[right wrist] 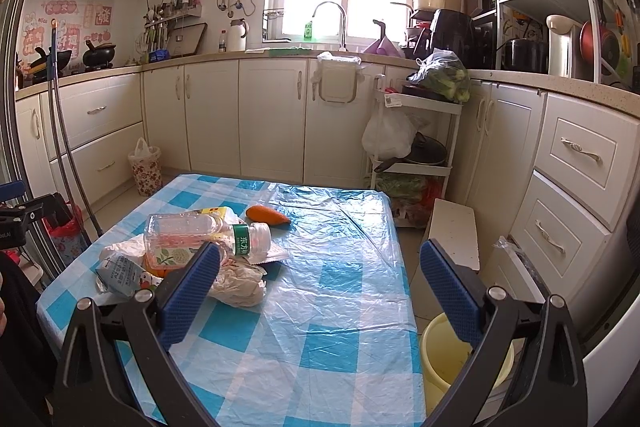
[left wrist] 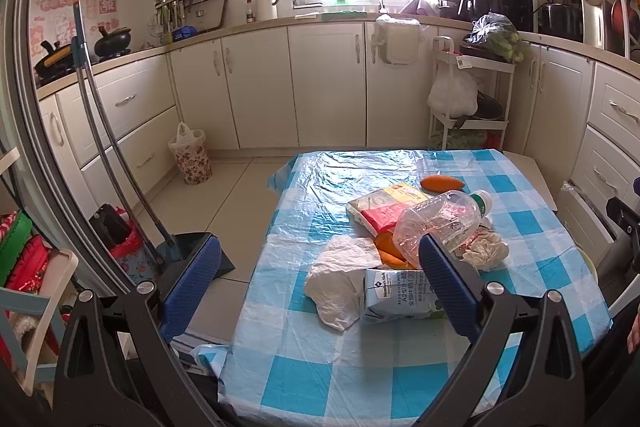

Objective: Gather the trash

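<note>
A pile of trash lies on the blue-checked table [left wrist: 320, 367]: a clear plastic bottle [left wrist: 440, 223] with a green label, a blue milk carton [left wrist: 400, 295], a white plastic bag [left wrist: 344, 279], a crumpled tissue [left wrist: 486, 251], a yellow-red packet [left wrist: 384, 205] and orange peel [left wrist: 442, 183]. My left gripper [left wrist: 320, 267] is open above the table's near left edge, empty. My right gripper [right wrist: 320, 267] is open and empty over the table; the bottle [right wrist: 200, 235], carton [right wrist: 120, 273] and tissue [right wrist: 240, 285] lie by its left finger.
A yellow bucket [right wrist: 444, 359] stands on the floor right of the table. A floral bin [left wrist: 190, 157] with a bag stands by the cabinets. A dustpan and broom [left wrist: 192, 251] lean at left. A white stool [right wrist: 454, 231] and a shelf cart [right wrist: 416, 135] stand beyond the table.
</note>
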